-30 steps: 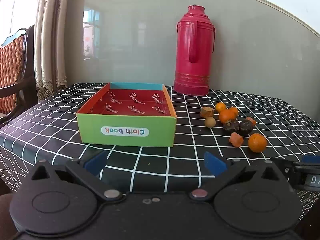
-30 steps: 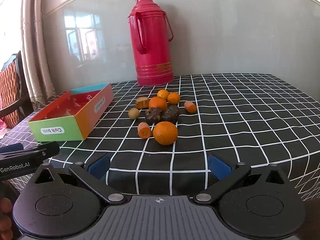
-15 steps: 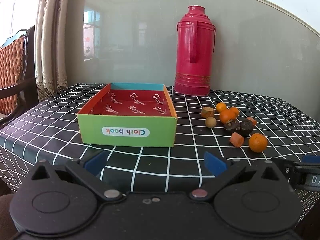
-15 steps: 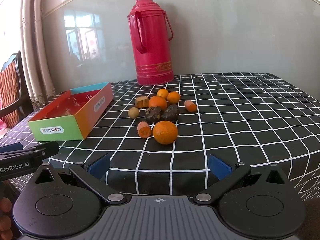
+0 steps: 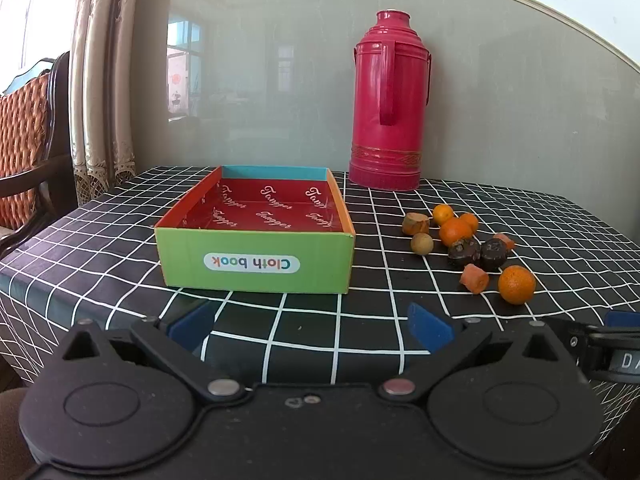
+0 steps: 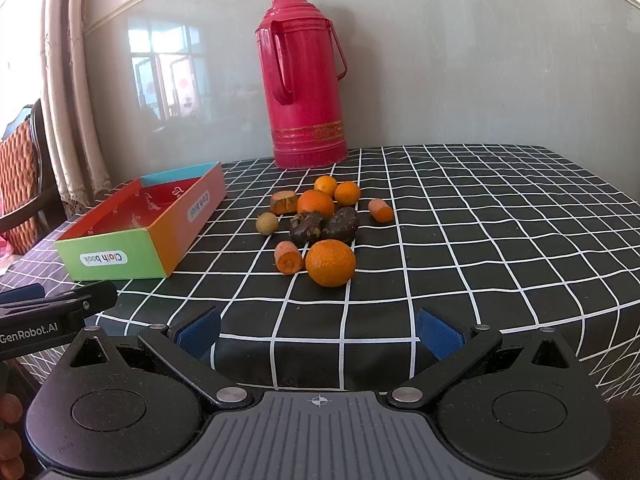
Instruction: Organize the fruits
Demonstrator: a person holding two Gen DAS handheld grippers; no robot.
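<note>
A shallow box with a green front and red inside stands empty on the checked table; it also shows in the right wrist view. To its right lies a cluster of fruit: a large orange, a carrot piece, two dark fruits, smaller oranges and a small tan fruit. My left gripper is open and empty, before the box at the table's front edge. My right gripper is open and empty, before the fruit.
A tall red thermos stands at the back against the wall. A chair and curtains are at the left. The black checked tablecloth covers the table and hangs over its front edge.
</note>
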